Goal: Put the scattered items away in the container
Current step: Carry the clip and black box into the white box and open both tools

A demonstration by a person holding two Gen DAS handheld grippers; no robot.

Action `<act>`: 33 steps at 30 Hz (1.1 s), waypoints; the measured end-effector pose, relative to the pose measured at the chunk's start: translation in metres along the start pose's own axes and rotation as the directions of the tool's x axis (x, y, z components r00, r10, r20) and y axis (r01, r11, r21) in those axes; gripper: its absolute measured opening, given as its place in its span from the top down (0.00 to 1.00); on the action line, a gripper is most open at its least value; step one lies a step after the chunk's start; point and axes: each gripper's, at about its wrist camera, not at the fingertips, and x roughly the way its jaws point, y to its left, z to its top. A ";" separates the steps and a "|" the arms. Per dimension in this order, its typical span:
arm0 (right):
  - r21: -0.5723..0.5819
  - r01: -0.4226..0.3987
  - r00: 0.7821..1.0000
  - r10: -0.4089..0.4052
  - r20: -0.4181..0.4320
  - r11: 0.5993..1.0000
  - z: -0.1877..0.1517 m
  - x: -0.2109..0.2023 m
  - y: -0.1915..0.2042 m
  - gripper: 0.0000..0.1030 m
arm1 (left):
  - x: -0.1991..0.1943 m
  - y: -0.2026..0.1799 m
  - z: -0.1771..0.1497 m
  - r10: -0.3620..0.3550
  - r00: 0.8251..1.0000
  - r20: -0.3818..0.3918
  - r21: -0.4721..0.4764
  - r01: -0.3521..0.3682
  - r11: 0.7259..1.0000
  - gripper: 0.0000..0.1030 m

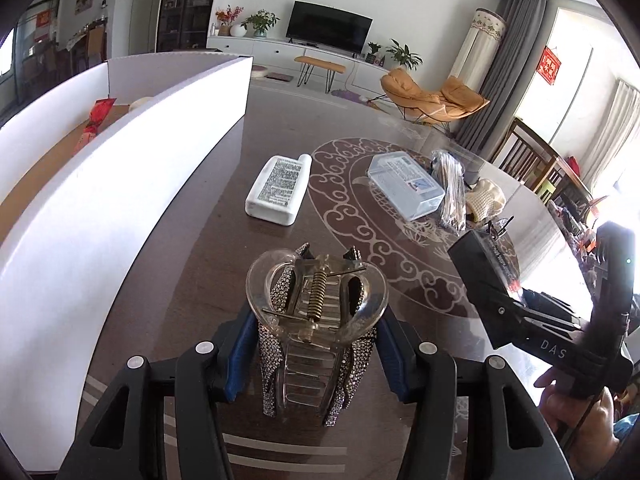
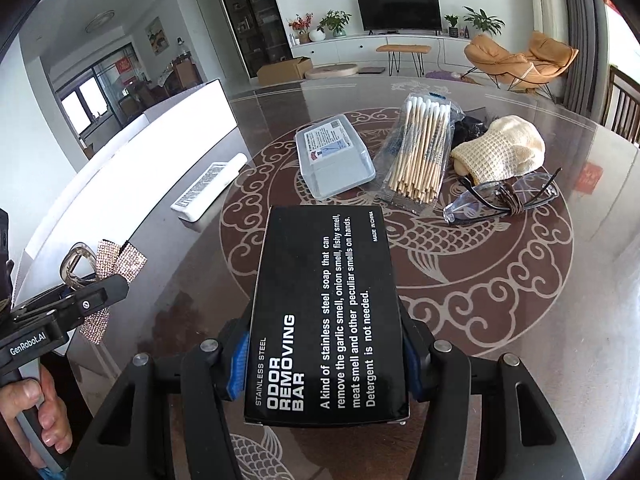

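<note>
Bright living room: television (image 2: 399, 11), tan lounge chair (image 2: 520, 60).

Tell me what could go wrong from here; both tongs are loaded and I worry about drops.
The hair clip is glossy and uneven, so it might twist in the left tongs. The black box sticks far past the right tongs and could tip. The white bin has a tall wall that either load might clip.

A big brown table (image 2: 520, 320) with white swirls and fish drawings is filling the room's middle. A black TV (image 2: 399, 11) is sitting on a white cabinet (image 2: 360, 50). Green plants (image 2: 334, 22) are standing beside it. An orange chair (image 2: 520, 60) is resting near gray curtains (image 1: 506, 64).
</note>
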 end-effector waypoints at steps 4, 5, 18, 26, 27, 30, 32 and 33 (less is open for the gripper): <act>-0.066 -0.063 0.997 0.066 0.043 0.996 0.039 -0.012 0.045 0.43 | -0.051 0.017 0.040 0.026 0.996 0.081 0.040 -0.030 0.999 0.47; -0.083 -0.086 0.994 0.091 0.054 0.993 0.051 -0.015 0.060 0.43 | -0.063 0.027 0.050 0.049 0.994 0.097 0.049 -0.054 0.997 0.47; -0.244 -0.311 0.950 0.301 -0.078 0.919 0.144 0.077 0.308 0.43 | -0.054 0.236 0.129 0.296 0.952 -0.077 -0.111 -0.303 0.946 0.48; -0.220 -0.240 0.946 0.177 -0.270 0.946 0.140 0.180 0.359 0.43 | 0.007 0.288 0.122 0.315 0.908 -0.277 -0.136 -0.362 0.922 0.47; -0.234 -0.226 0.944 0.153 -0.291 0.946 0.142 0.186 0.361 0.41 | 0.012 0.289 0.121 0.341 0.890 -0.302 -0.122 -0.391 0.912 0.46; -0.260 -0.224 0.938 0.135 -0.320 0.939 0.145 0.193 0.364 0.32 | 0.020 0.297 0.115 0.388 0.853 -0.348 -0.117 -0.450 0.885 0.31; -0.242 -0.253 0.924 0.159 -0.349 0.937 0.149 0.196 0.358 0.27 | 0.014 0.299 0.114 0.378 0.864 -0.332 -0.153 -0.445 0.882 0.28; -0.228 -0.265 0.920 0.174 -0.351 0.937 0.150 0.193 0.355 0.27 | 0.010 0.298 0.114 0.376 0.868 -0.324 -0.168 -0.444 0.880 0.28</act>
